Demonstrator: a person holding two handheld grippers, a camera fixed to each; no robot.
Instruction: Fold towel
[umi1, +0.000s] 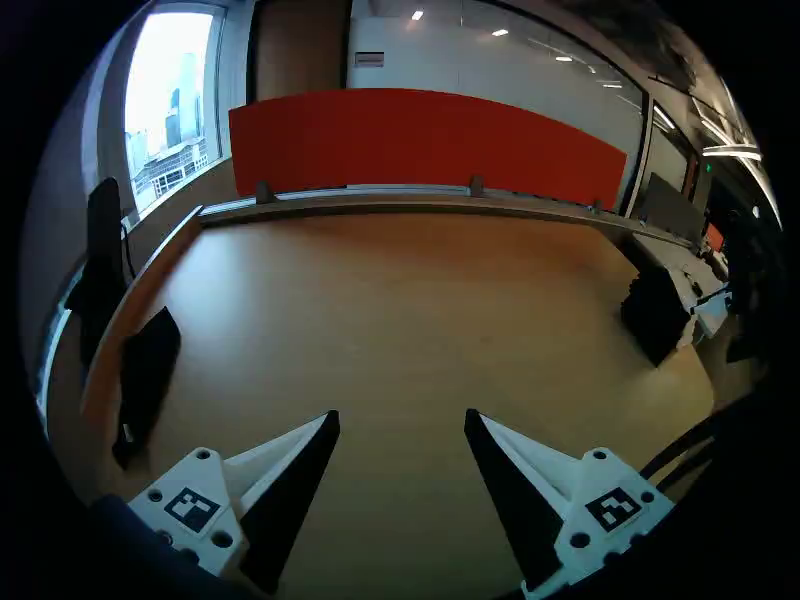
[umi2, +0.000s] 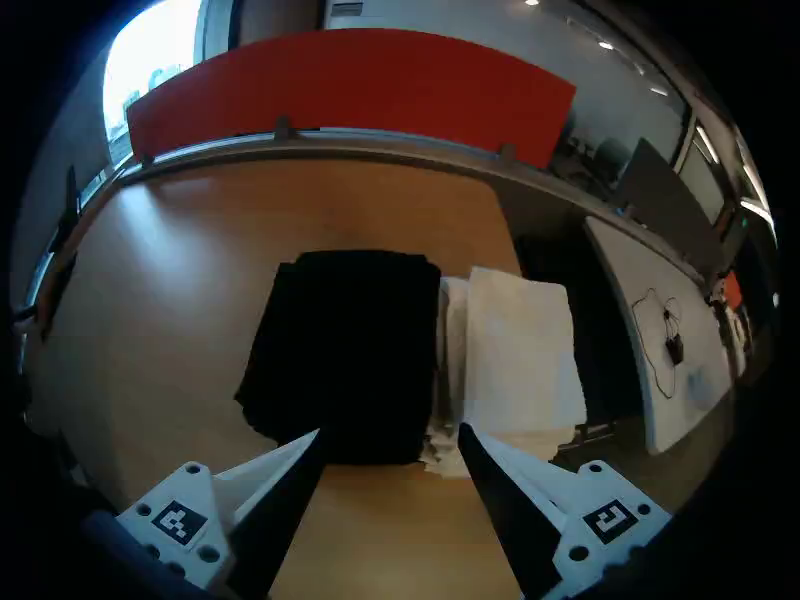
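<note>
L claw (umi1: 401, 415) & R claw (umi2: 389, 430), each wide apart at the tips, both aimed fwd & slightly downward.

right gripper (umi2: 388, 430): fingers apart, holding nothing | black folded towels (umi2: 345, 350) on worktop (umi2: 180, 290), just beside white folded towels (umi2: 520, 355) | red partition (umi2: 350, 85) at worktop's far edge

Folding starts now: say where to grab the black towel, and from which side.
Probably its near edge, approached low from the front with the right gripper. The black towel lies flat, that edge sits just ahead of the open jaws, and white towels crowd its right side.
</note>
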